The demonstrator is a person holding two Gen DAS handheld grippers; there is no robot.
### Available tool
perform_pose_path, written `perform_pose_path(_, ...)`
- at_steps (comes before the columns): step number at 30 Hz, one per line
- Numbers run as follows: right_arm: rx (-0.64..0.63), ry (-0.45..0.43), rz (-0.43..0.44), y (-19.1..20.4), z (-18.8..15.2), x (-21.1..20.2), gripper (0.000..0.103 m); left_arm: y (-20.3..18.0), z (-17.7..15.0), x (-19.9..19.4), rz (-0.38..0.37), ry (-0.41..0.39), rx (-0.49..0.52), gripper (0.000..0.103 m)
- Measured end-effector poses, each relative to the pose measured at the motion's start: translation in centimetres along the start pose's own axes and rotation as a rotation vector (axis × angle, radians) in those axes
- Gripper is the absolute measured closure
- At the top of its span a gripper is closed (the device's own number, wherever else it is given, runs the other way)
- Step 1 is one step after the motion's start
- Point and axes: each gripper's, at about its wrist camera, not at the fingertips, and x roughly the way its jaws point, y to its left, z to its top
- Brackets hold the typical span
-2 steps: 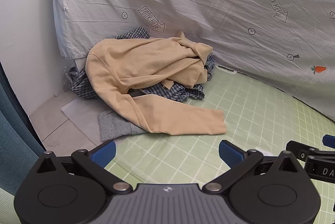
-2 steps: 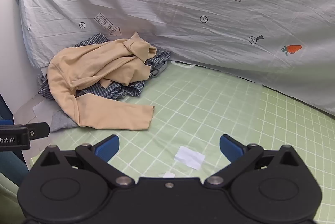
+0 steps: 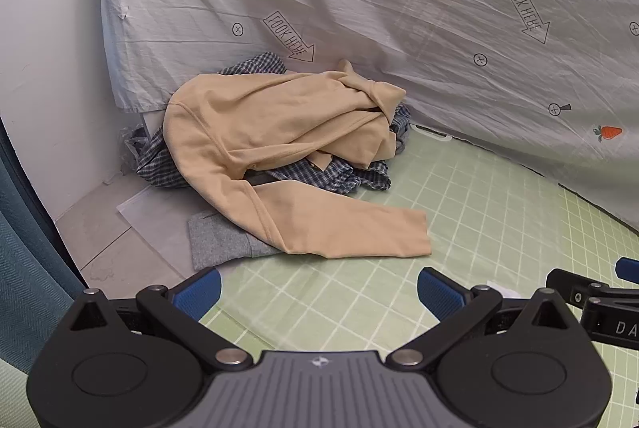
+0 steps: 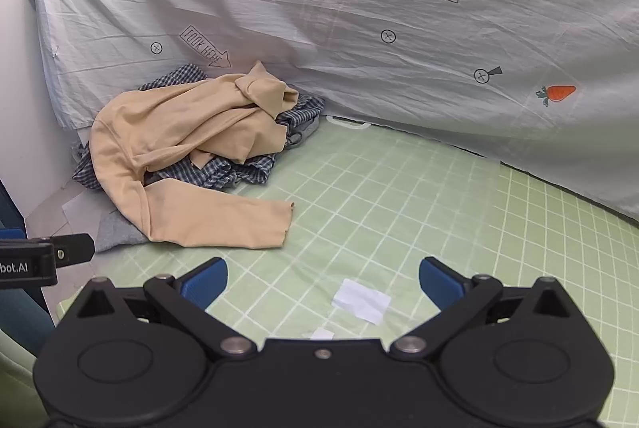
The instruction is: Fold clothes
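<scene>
The crumpled tan long-sleeved top [image 3: 279,132] lies on top of the heap at the far left of the surface, against the hanging sheet, with one sleeve [image 3: 351,224] stretched flat toward me across the green checked mat [image 3: 499,228]. Under it sits a bunched blue-and-white plaid shirt [image 3: 343,176], and a grey knit garment [image 3: 219,240] pokes out at the near left edge of the heap, partly under the sleeve. Nothing is folded yet, so I judge I am at the very start: picking the first garment out of the pile. The tan top is uppermost and its sleeve is the easiest hold, so the next move calls for reaching forward and left, pinching it and drawing it onto the bare mat to spread it flat; the plaid shirt may drag along. My left tongs [image 3: 319,292] and my right tongs [image 4: 323,282] are both spread wide with nothing between them, held side by side, angled down at the mat, well short of the clothes. Behind everything hangs the wrinkled grey sheet printed with carrots and arrows [image 4: 359,28]; a small white paper scrap [image 4: 361,300] lies on the mat just ahead of my right tongs.
</scene>
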Motion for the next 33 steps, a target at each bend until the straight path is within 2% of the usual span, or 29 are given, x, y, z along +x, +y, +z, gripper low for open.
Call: perform_pose_path(33,0.014,0.000,-0.007,-0.38,-0.32,0.05,0.000,0.25,0.26,0.27,0.007,0.010,-0.001,0.000)
